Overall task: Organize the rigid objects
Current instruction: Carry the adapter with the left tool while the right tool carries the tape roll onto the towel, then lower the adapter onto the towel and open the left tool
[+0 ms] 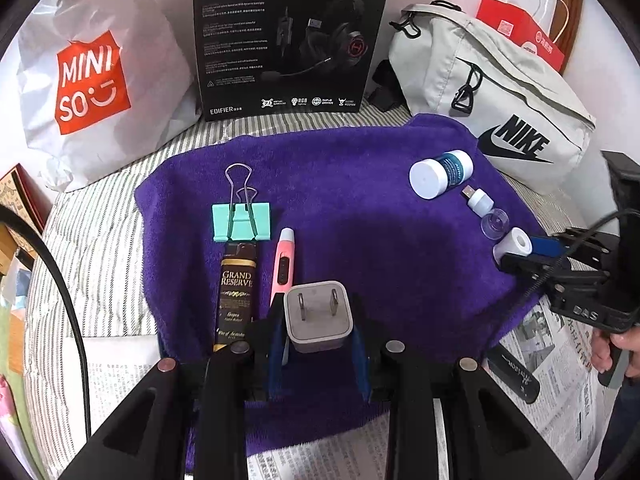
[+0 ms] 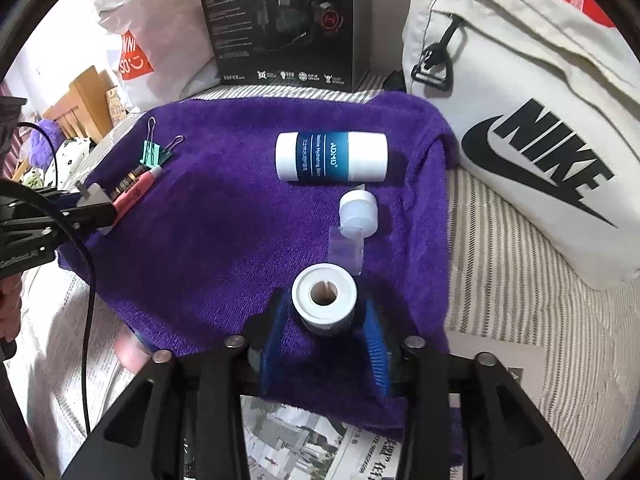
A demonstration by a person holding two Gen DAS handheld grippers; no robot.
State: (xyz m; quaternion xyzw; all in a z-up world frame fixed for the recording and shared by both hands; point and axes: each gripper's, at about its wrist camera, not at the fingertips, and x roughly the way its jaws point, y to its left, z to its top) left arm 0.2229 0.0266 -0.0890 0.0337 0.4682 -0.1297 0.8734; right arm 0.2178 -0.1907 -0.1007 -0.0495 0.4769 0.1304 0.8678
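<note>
On a plush purple towel (image 1: 340, 184) spread over a striped bedcover (image 2: 500, 280), my left gripper (image 1: 320, 332) clamps a boxy white plug adapter (image 1: 318, 316), its two flat metal prongs pointing away from me. My right gripper (image 2: 326, 320) stands narrowly parted around a squat white roll (image 2: 324, 300) with a hollow core; the blue pads sit just off its sides, with thin gaps showing (no press that I can see).

Along the towel's left side lie a mint binder clip (image 1: 241, 222) with wire handles, a dark glossy "Grand Reserve" packet (image 1: 236, 292) and a slim pink pen-shaped device (image 1: 283, 264), close together in a line. On the right side, a smooth white cylinder with a blue label (image 2: 331, 157) lies on its side; nearer me are a small white capped piece (image 2: 359, 208) and a clear plastic cap (image 2: 347, 248), just beyond the roll.

Behind the towel stand a black headset box (image 1: 290, 36), a crinkled white shopping bag (image 1: 96, 76) and a pale canvas bag (image 1: 492, 100). Newspaper (image 2: 320, 448) lies under the towel's near edge.
</note>
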